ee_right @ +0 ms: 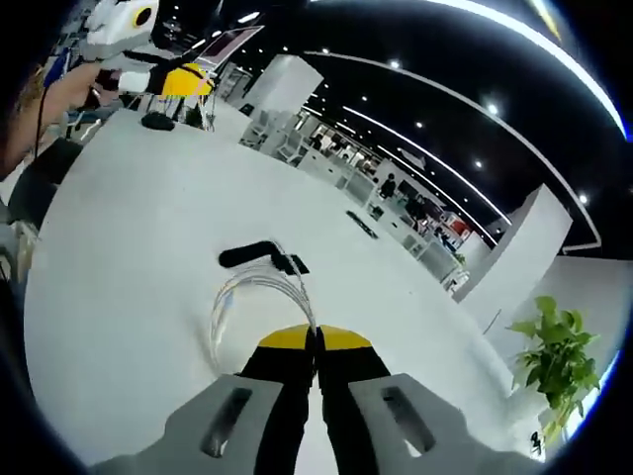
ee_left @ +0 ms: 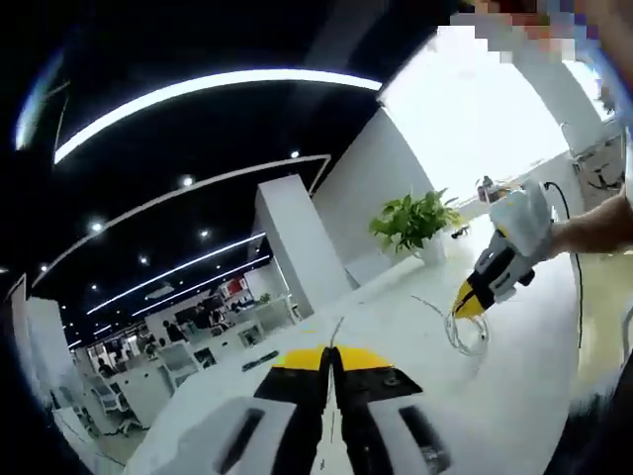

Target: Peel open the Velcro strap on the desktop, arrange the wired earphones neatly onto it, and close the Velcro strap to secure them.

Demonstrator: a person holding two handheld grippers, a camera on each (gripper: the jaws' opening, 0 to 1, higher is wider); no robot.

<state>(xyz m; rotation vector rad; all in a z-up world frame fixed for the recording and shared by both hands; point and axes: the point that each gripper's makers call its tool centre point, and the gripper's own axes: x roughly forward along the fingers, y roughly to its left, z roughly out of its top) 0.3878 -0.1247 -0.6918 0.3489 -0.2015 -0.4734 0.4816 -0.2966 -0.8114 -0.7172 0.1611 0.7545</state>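
While clamped shut on the looped wired earphones (ee_right: 259,297), right gripper (ee_right: 316,341) just short of black Velcro strap (ee_right: 259,254); left gripper (ee_left: 331,358) shut, pinching a thin wire; potted plant (ee_left: 415,224) beyond.

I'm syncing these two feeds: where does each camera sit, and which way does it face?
Left gripper view: rides the left gripper, looking across the table at a plant; the right gripper and a hand enter from the right.
Right gripper view: rides the right gripper, looking down at the earphones and strap.
Shared: table, earphones, plant.
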